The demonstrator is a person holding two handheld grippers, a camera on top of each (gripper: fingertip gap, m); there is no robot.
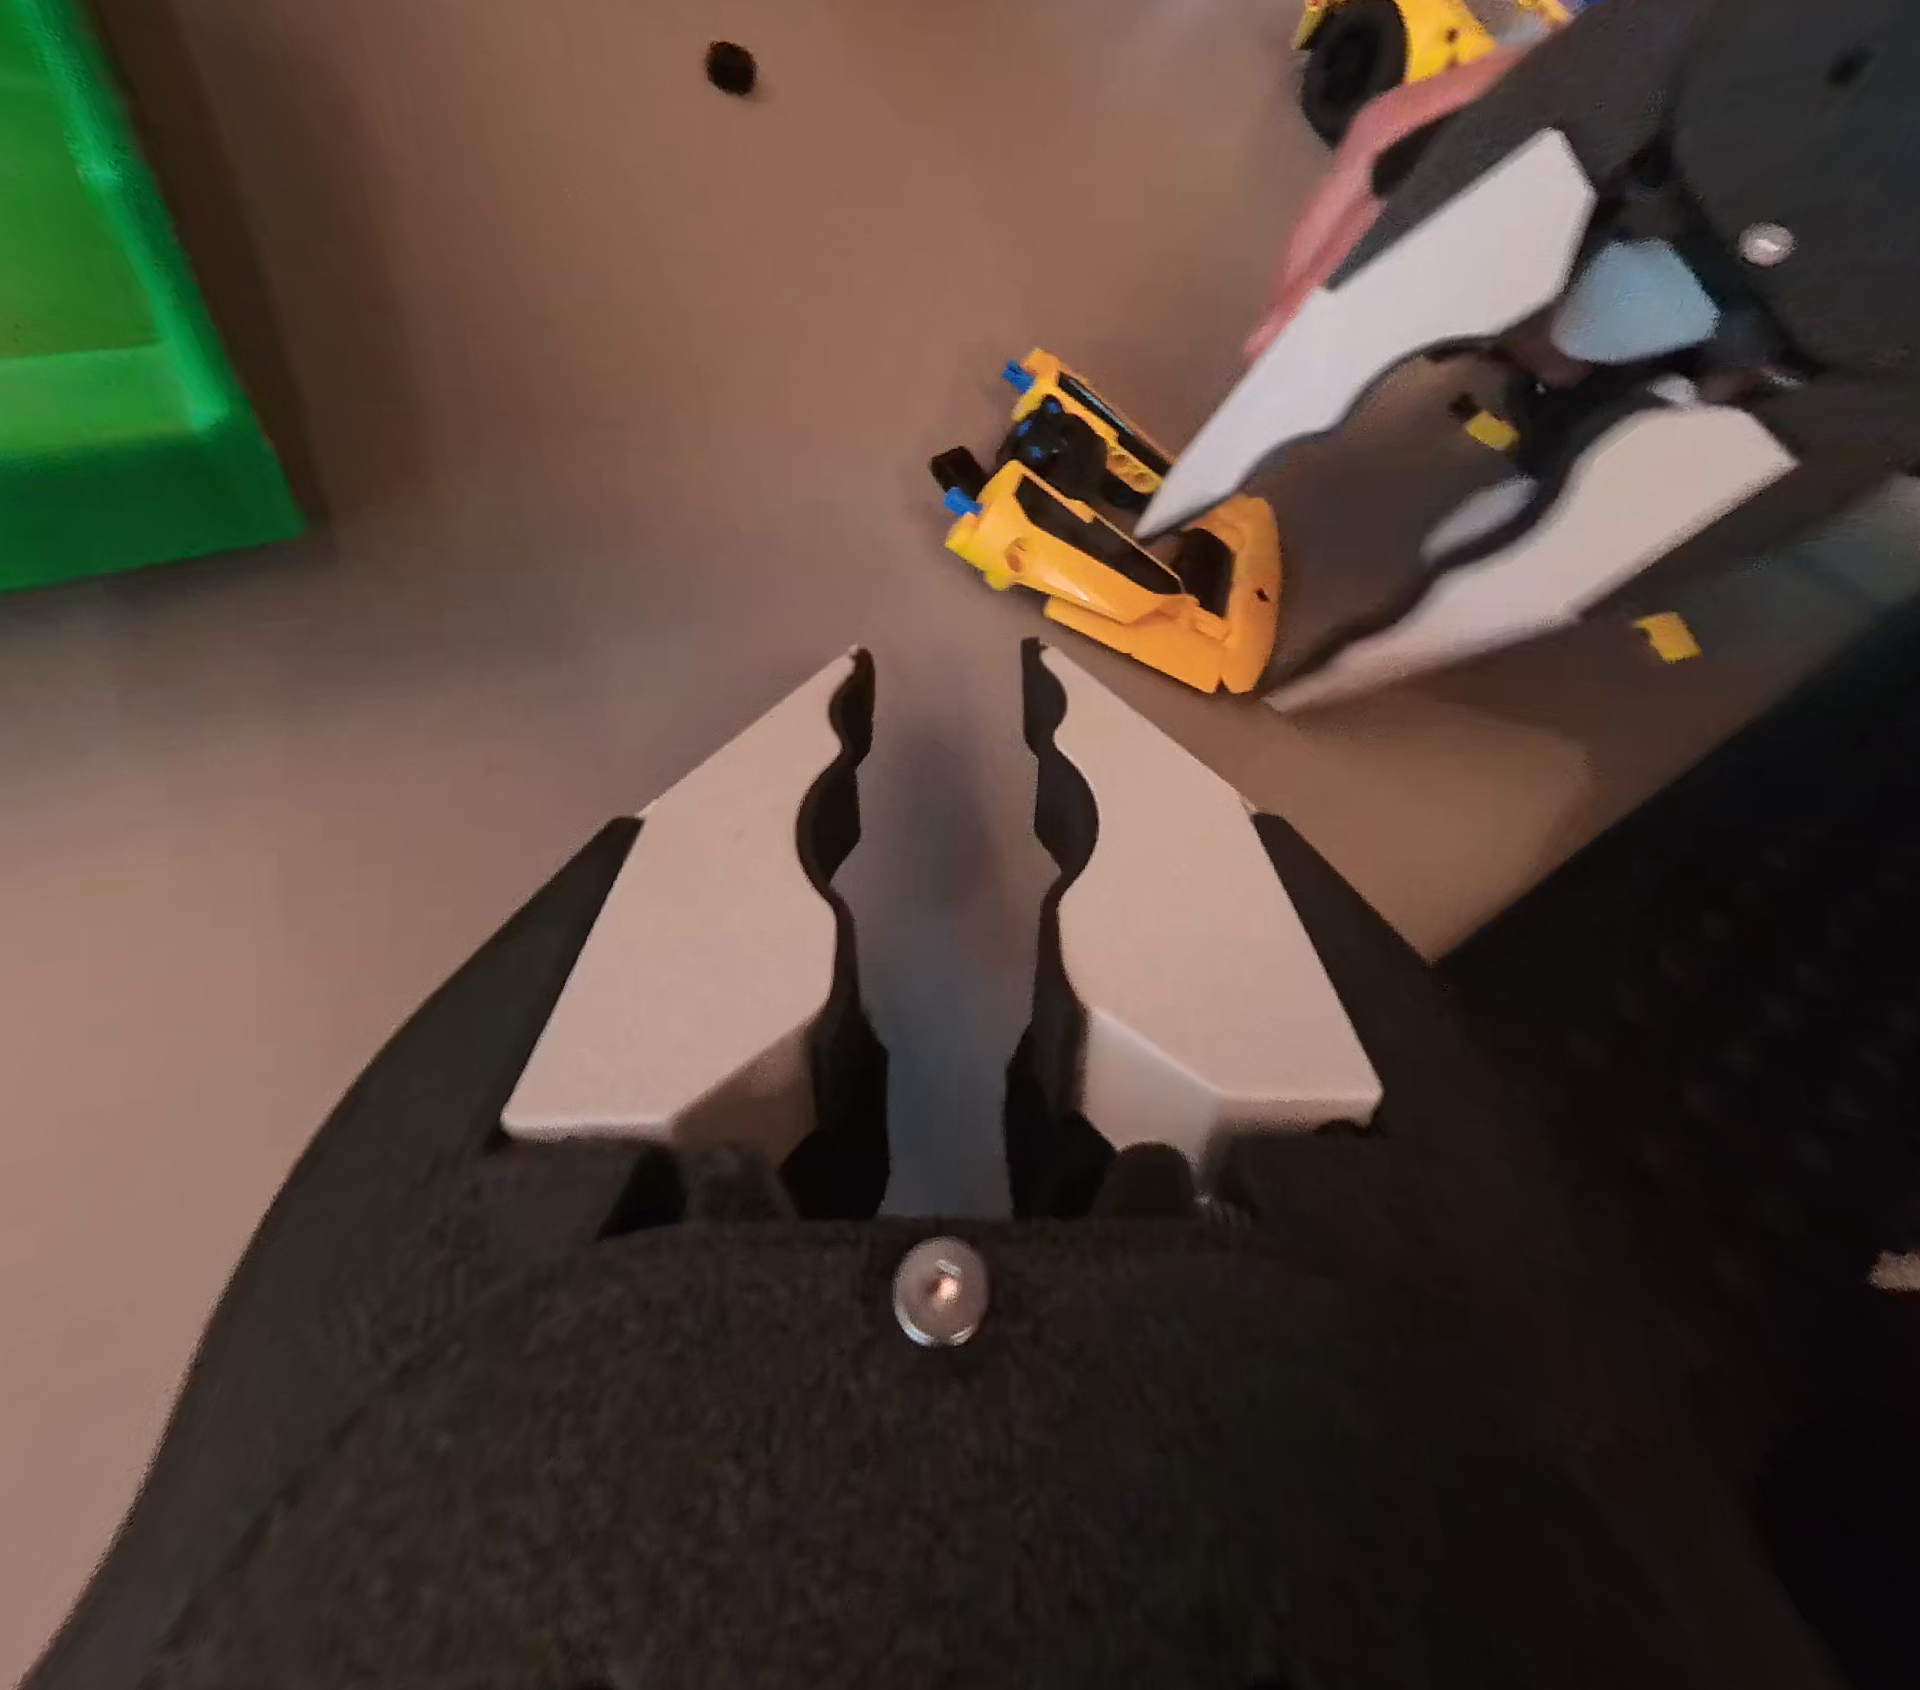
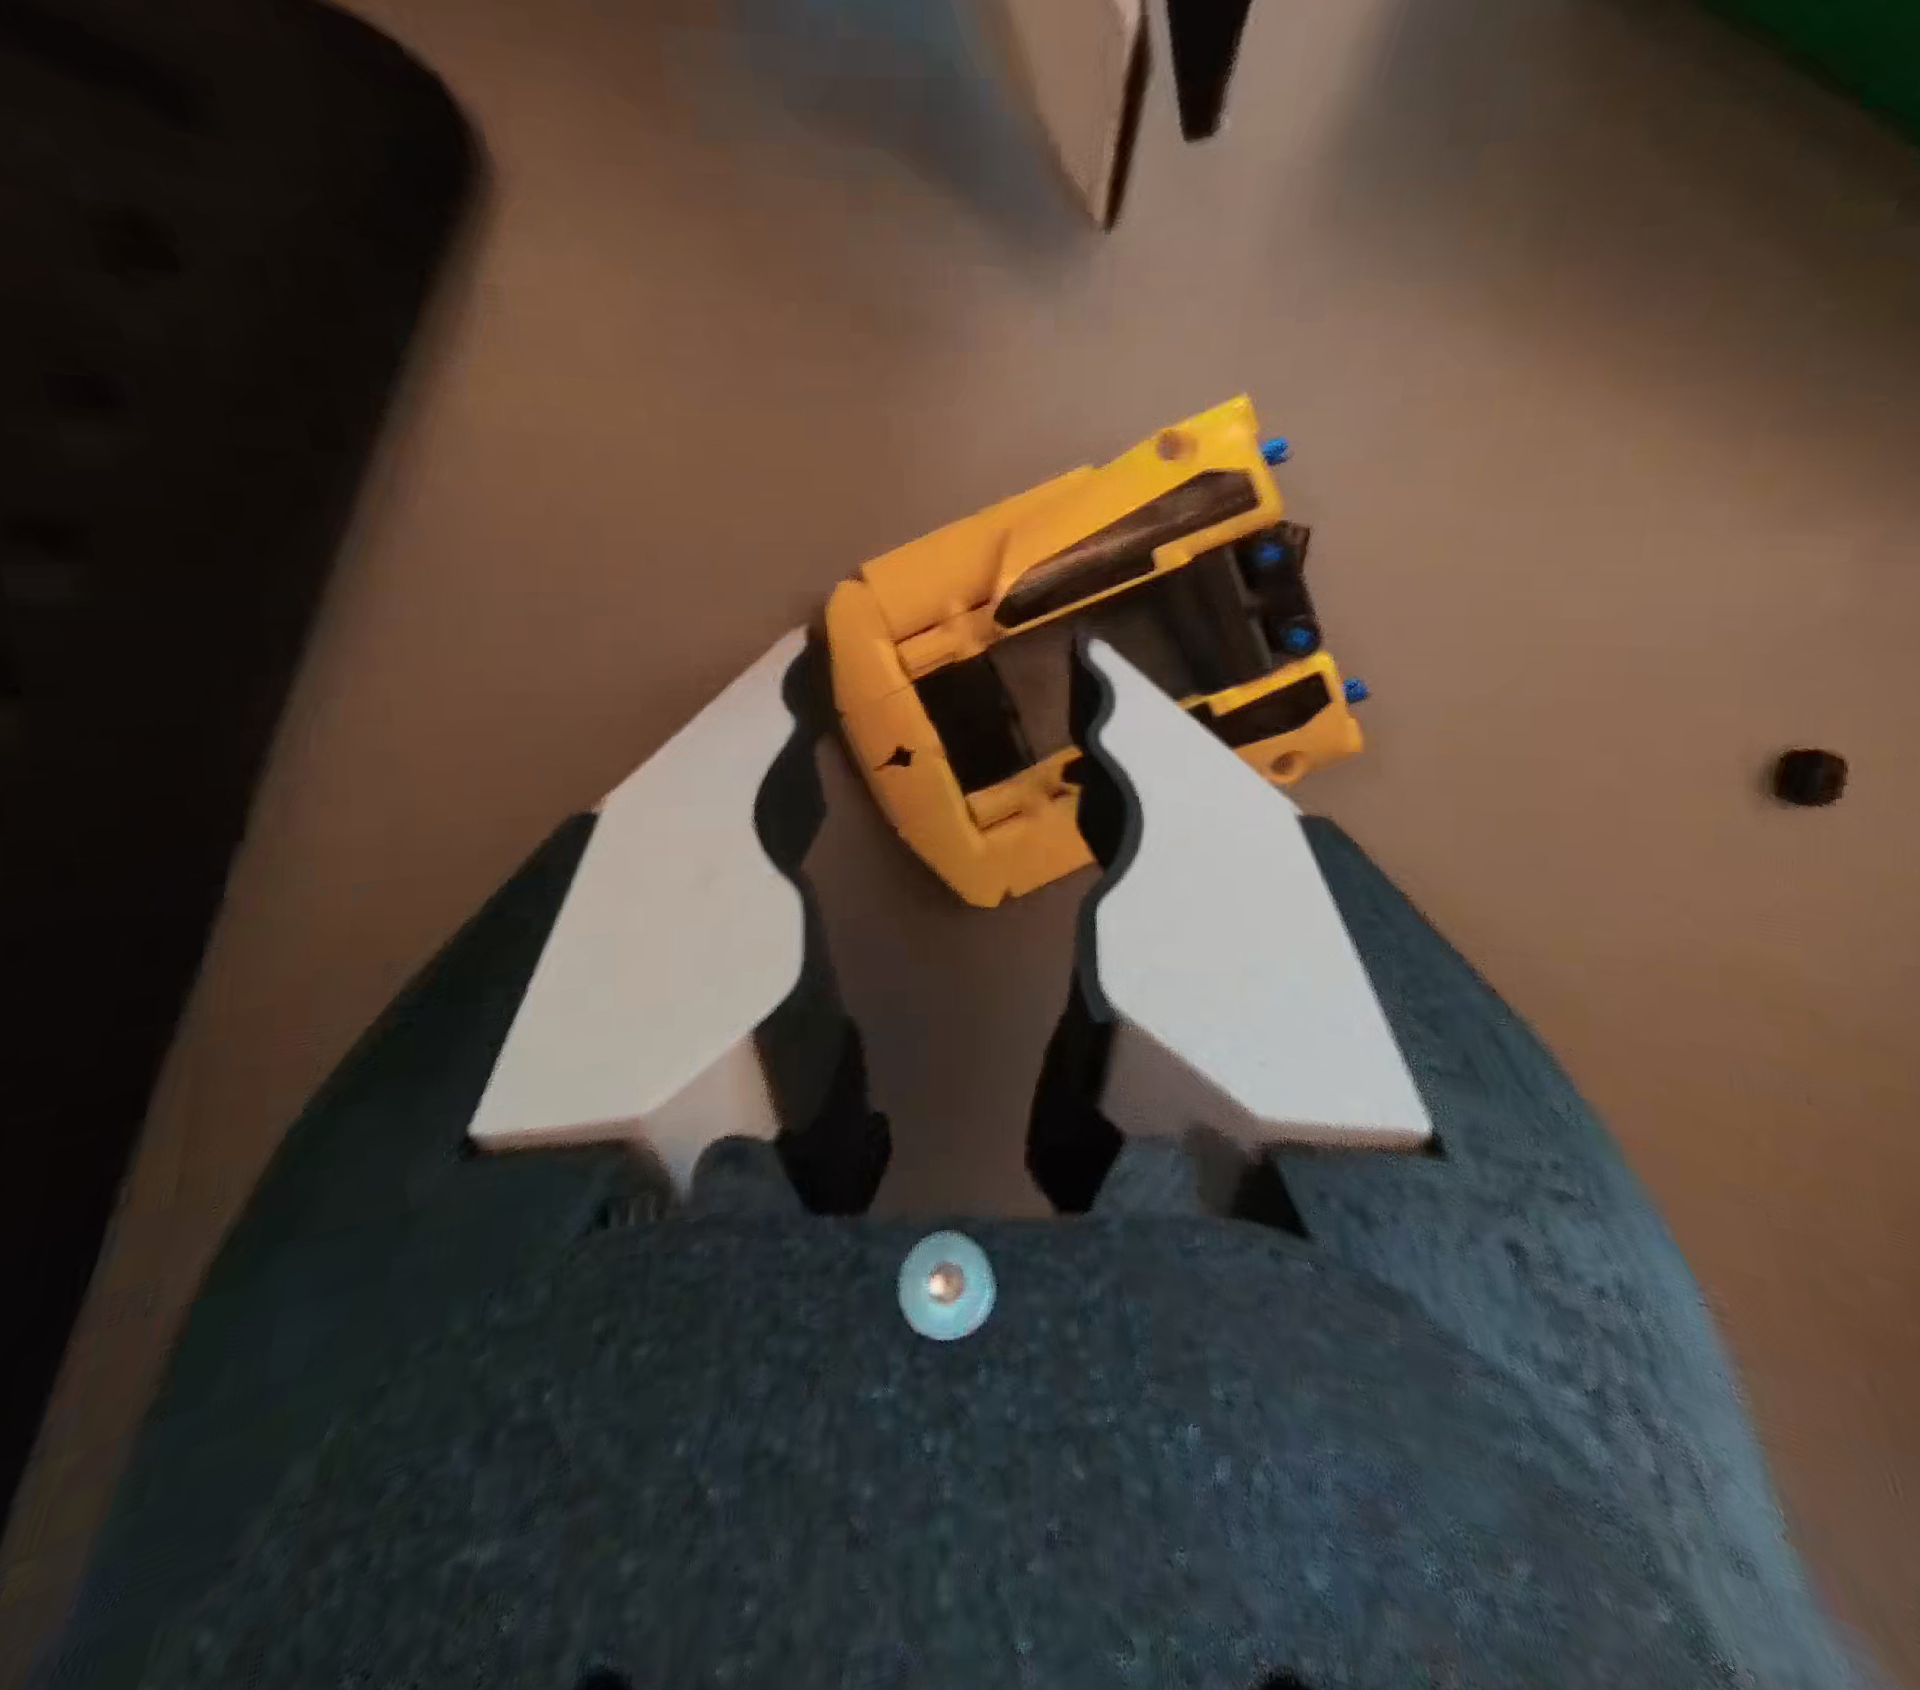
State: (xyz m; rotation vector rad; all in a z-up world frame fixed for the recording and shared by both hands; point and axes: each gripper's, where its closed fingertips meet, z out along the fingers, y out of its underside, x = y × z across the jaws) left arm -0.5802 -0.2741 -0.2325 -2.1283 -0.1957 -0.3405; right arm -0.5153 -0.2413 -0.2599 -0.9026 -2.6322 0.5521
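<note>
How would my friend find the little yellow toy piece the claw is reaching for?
Look at the brown table, right at the open right claw. The yellow car piece lies between its tips. Unlike the yellow car farther back, it has no wheels and shows little blue pins.

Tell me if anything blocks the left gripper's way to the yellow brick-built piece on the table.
Nothing visible lies between the left gripper and the yellow brick-built piece, only bare table. The right gripper is already at the piece, its open fingers straddling one end.
</note>
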